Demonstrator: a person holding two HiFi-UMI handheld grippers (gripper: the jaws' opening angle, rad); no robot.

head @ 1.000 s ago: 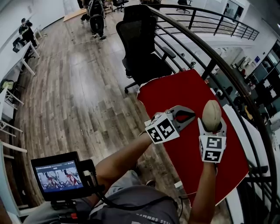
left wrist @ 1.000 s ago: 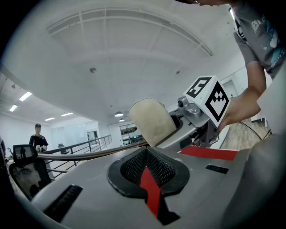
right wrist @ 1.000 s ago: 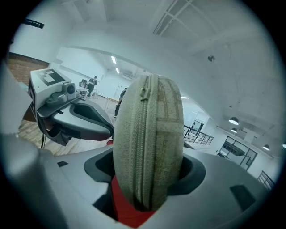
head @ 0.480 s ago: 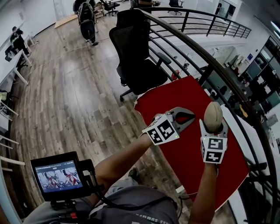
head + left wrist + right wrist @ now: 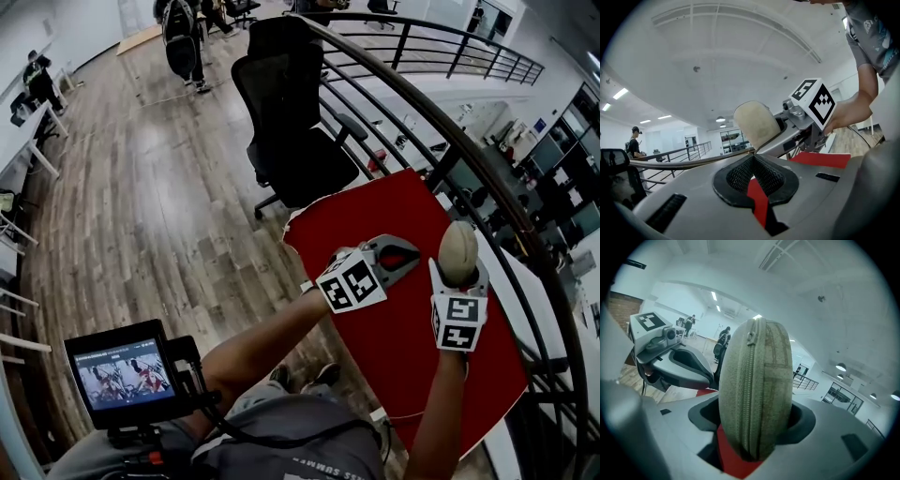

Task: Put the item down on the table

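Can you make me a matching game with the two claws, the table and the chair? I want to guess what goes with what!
Things:
1. left claw
2. right claw
3. table
4. office chair

What fits:
A. black
B. squeezing the beige zip pouch
C. red
D. shut, with nothing inside

Pairs: 1-D, 2-B, 3-C, 4-A.

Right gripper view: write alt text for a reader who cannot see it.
The right gripper is shut on a beige zippered pouch, held upright with its zipper edge facing the camera. To the left is the left gripper, and the red table shows below the jaws.
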